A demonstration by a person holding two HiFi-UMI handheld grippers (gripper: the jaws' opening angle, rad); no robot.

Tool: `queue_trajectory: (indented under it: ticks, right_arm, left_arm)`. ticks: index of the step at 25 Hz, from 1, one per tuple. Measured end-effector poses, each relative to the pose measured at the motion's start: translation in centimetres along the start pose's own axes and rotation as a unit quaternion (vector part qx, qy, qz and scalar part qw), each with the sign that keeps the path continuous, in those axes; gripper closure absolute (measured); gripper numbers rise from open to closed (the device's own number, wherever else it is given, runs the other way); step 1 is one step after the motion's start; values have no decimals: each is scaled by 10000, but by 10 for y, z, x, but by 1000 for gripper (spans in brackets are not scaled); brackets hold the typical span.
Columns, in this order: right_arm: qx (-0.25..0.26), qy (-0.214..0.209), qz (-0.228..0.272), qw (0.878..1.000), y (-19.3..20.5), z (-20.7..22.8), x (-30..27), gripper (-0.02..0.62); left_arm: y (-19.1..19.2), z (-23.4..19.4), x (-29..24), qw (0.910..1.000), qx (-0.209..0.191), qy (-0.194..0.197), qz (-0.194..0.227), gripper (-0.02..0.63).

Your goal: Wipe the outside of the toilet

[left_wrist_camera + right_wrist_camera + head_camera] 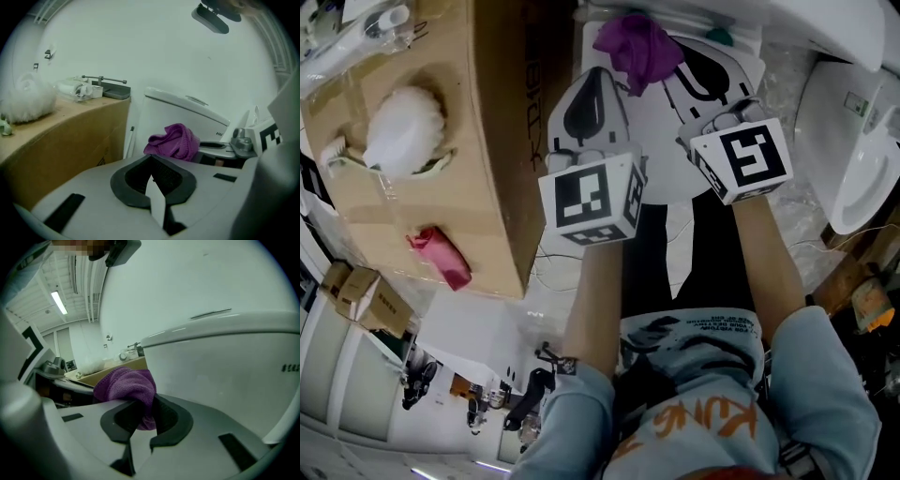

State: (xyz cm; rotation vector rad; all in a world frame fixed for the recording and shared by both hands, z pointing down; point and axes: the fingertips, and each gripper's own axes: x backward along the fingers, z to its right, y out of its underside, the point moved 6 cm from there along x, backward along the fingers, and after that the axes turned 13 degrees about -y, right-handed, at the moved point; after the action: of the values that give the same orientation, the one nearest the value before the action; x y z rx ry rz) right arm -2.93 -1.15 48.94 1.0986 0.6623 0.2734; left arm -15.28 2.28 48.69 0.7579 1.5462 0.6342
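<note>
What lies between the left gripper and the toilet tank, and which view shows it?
The purple cloth, ahead of the left gripper, toilet tank behind it; seen in the left gripper view.

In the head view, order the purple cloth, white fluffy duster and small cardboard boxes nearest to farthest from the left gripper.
1. purple cloth, just ahead.
2. white fluffy duster, left, on the carton.
3. small cardboard boxes, lower left.

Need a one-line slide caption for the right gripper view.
Right gripper shut on a purple cloth beside the white toilet.
</note>
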Motion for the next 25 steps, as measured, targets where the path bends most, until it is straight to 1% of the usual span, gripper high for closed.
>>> queue_trajectory:
  ticks: [4, 11, 18, 25]
  right_arm:
    - [120, -86, -41, 9999, -1, -4, -44, 529]
    - [6, -37, -197, 9998, 9, 5, -92, 529]
    - [47, 141, -310, 9994, 17, 21, -102, 529]
    - [-194, 351, -224, 9989, 24, 32, -89, 529]
  left_arm:
    - [3, -26, -2, 10000, 23, -43, -14, 581]
    - [8, -53, -15, 9998, 185, -81, -85, 581]
    - [19, -58, -29, 9996, 189, -98, -194, 581]
    - [24, -54, -29, 9995, 90, 12, -314, 581]
